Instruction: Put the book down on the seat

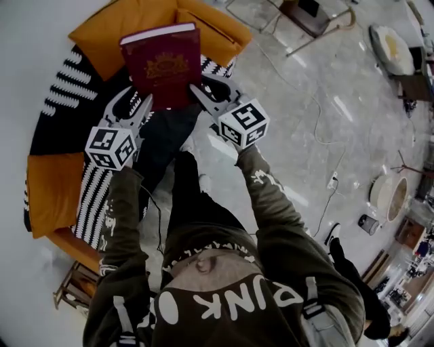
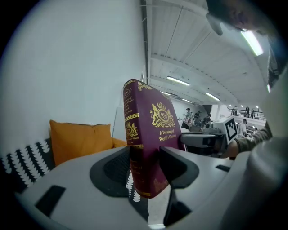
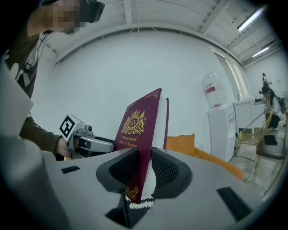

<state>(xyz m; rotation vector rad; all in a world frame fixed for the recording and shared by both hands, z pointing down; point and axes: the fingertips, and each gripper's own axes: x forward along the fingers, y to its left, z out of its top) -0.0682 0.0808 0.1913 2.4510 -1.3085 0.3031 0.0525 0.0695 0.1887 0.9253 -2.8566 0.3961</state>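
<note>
The left gripper [image 2: 144,167] was clamped on the spine-side edge of the book [image 2: 150,130], near its closest corner, with both ribbed pads pressed against the covers. The right gripper [image 3: 144,170] was clamped on the opposite, page-edge side of the same book [image 3: 139,122], with one pad on the front cover and the other on the back. Neither gripper held anything else.

In the head view, the left gripper [image 1: 135,103] and right gripper [image 1: 207,91] met the book [image 1: 163,61] at its two near corners. The book was a burgundy hardcover with a gold crest and the gold title "A Treasury of World's Classics". Its front cover faced up toward the head camera. It sat over the back portion of the sofa [image 1: 68,91]; no view confirmed contact with the seat.

The sofa was upholstered in black fabric with a white leaf pattern. One orange cushion [image 1: 129,20] lay directly behind the book, and a second orange cushion [image 1: 51,193] lay at the near end of the sofa. A plain white wall [image 2: 67,67] stood behind the sofa.

The floor [image 1: 305,101] was pale, glossy and stone-patterned, with a thin cable [image 1: 324,139] trailing across it. A metal-framed chair [image 1: 308,17] stood beyond the sofa. The right gripper view showed a white water dispenser [image 3: 220,126] against the wall. The left gripper view showed a ribbed white ceiling with strip lights [image 2: 177,81] and several people [image 2: 245,123] in the distance.
</note>
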